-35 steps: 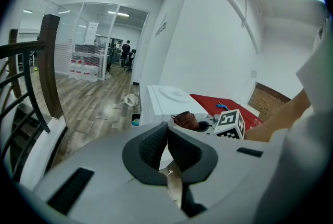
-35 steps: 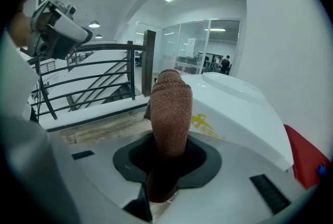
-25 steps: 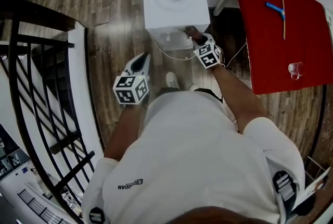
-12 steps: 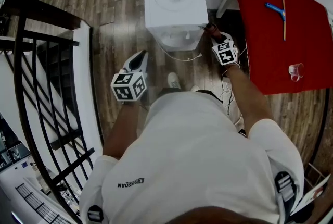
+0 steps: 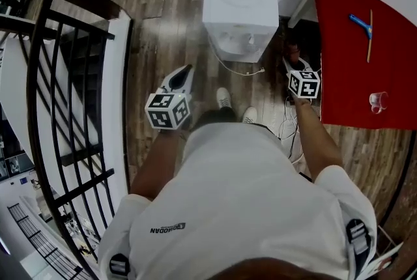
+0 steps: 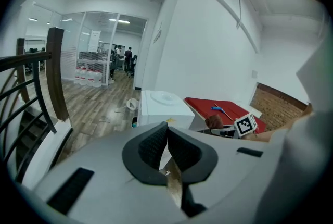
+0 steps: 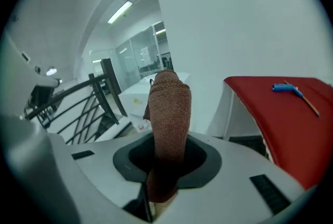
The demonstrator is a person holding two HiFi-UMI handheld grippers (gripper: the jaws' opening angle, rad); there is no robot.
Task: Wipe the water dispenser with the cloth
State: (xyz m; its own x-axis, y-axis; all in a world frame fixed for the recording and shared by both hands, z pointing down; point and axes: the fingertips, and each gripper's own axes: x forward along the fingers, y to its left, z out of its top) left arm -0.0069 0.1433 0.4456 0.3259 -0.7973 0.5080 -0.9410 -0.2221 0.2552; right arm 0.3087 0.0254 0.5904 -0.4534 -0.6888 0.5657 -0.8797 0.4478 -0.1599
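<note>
The cloth (image 7: 169, 113), a brown strip, stands up out of my right gripper (image 7: 167, 158), whose fingers are clamped on its lower part while the free end folds over at the top. From the head view the cloth (image 5: 291, 51) is in the gap between the water dispenser (image 5: 240, 8) and the red bench (image 5: 345, 77), just beside the dispenser's right side. I cannot tell whether it touches the casing. My right gripper (image 5: 291, 58) points forward and down into that gap, with my arm stretched out behind it.

The water dispenser is a white box standing on the wooden floor (image 5: 163, 25) against the white wall (image 7: 239, 20), its top dished in the middle. A thin white cord (image 5: 238, 69) trails on the floor in front of it, and my shoes (image 5: 223, 98) are a little behind that.

My left gripper (image 5: 184, 72) hangs well apart from the dispenser, over the floor to its left front. Its fingers (image 6: 151, 145) are pressed together at the tips with nothing between them.

On the bench lie a blue tool (image 5: 360, 23) and a thin stick (image 5: 369, 34) side by side, and a clear cup (image 5: 378, 100) nearer to me. A black railing (image 5: 52, 77) runs along my far left.
</note>
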